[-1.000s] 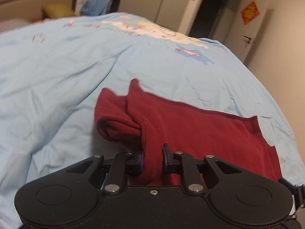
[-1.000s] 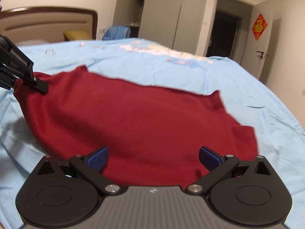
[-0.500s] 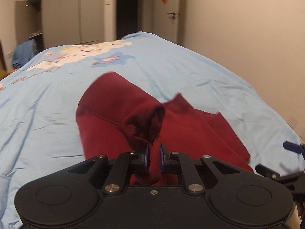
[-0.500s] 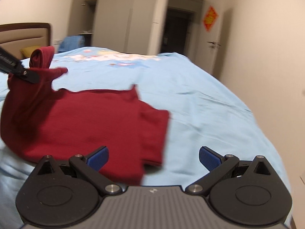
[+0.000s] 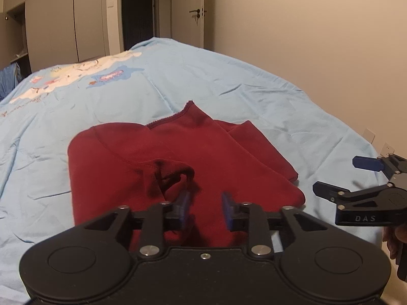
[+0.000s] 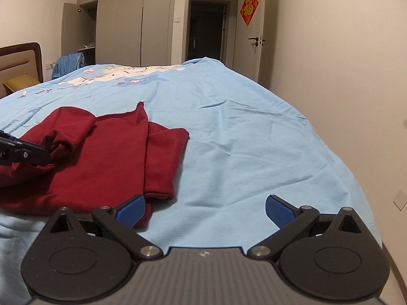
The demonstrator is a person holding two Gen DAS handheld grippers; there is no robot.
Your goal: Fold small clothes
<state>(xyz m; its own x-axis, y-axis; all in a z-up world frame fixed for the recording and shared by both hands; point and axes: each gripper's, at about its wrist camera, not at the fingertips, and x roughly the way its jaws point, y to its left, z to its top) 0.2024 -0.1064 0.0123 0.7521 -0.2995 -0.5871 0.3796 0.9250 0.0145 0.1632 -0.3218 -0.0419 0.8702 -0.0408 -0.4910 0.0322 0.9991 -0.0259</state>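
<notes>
Red garment: folded, flat on light blue bedspread. Left gripper: over garment's near edge, jaws parting, pads clear of cloth. Right gripper: at garment's 4 o'clock, spread wide, empty.

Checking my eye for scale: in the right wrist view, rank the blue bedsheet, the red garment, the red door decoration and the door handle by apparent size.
1. blue bedsheet
2. red garment
3. red door decoration
4. door handle

The decoration and handle are far off, so only apparent size counts.
</notes>
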